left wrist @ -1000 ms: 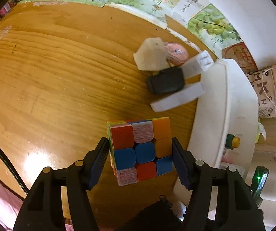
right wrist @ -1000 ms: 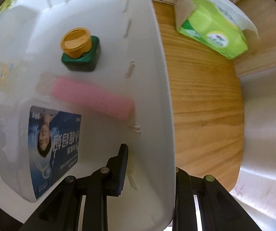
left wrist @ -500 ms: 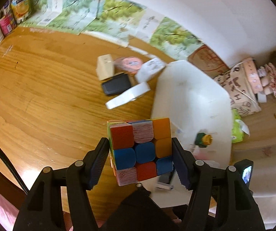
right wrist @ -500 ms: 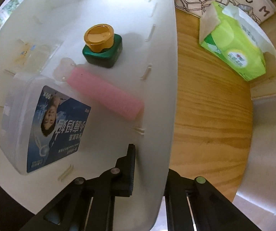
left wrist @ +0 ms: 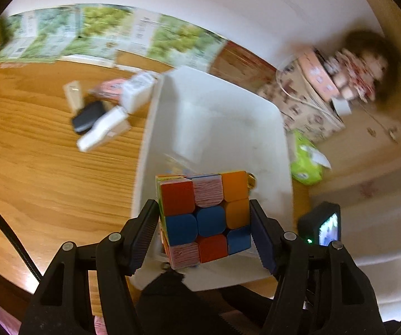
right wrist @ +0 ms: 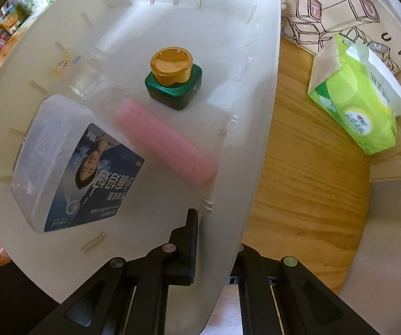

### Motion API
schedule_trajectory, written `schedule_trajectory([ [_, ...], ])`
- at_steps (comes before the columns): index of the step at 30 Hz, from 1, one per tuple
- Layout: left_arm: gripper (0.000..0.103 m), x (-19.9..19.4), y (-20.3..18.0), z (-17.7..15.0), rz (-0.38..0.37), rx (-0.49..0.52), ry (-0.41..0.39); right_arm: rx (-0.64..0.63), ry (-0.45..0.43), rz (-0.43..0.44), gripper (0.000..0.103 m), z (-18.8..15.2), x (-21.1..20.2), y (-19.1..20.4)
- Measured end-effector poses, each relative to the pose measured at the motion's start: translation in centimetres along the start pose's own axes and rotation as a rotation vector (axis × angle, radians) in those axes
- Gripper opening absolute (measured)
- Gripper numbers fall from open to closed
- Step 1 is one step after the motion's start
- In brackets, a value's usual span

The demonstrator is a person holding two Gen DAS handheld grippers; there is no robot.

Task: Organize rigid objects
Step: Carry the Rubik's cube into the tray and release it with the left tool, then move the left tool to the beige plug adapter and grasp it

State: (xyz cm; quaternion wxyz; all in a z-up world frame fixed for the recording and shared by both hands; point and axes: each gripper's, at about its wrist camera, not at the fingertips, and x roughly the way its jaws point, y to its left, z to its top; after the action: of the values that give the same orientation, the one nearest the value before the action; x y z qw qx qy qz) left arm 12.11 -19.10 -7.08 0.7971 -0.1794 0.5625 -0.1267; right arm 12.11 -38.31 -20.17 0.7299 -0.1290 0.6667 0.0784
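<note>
Two grips: left gripper (left wrist: 204,222) clamped on multicoloured plastic puzzle cube (left wrist: 204,219) above white plastic bin (left wrist: 284,150); right gripper (right wrist: 217,240) pinching bin wall. Risk: careless release drops cube onto green gold-capped jar (right wrist: 173,81)

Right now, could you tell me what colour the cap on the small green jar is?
Shiny gold, on the green jar; clearest in the right wrist view.

White bin (right wrist: 256,111) far end bare, green jar (right wrist: 173,83), pink tube (right wrist: 166,145), blue-label box (right wrist: 74,162) fill its near half
</note>
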Motion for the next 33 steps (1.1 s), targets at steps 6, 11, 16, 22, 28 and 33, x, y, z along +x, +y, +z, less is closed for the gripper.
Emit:
schedule_trajectory([
  [6, 0.068, 1.7, -2.8, -0.4, -0.042, 0.07, 0.041, -0.013, -0.017, 0.017, 0.008, -1.4, -1.1, -0.6],
  [11, 0.068, 2.6, -4.1, -0.6, -0.048, 0.111, 0.068, -0.011, -0.018, 0.028, 0.008, -1.1, -1.3, -1.6],
  [16, 0.077, 1.7, -4.4, -0.1, -0.065, 0.14, 0.025, -0.003, -0.01, 0.033, 0.008, -1.0, -0.3, -2.4],
  [22, 0.079, 1.9, -3.1, 0.3, -0.066, 0.096, 0.027, 0.003, 0.001, 0.024, 0.007, -1.1, 0.1, -2.6],
  [28, 0.082, 1.7, -1.0, 0.4, -0.048, 0.056, 0.023, 0.023, 0.009, 0.014, 0.007, -1.1, 0.2, -2.8],
  [33, 0.082, 1.3, 1.0, 0.7, -0.022, 0.034, 0.024, 0.054, 0.013, 0.001, 0.007, -0.9, 0.3, -3.0],
])
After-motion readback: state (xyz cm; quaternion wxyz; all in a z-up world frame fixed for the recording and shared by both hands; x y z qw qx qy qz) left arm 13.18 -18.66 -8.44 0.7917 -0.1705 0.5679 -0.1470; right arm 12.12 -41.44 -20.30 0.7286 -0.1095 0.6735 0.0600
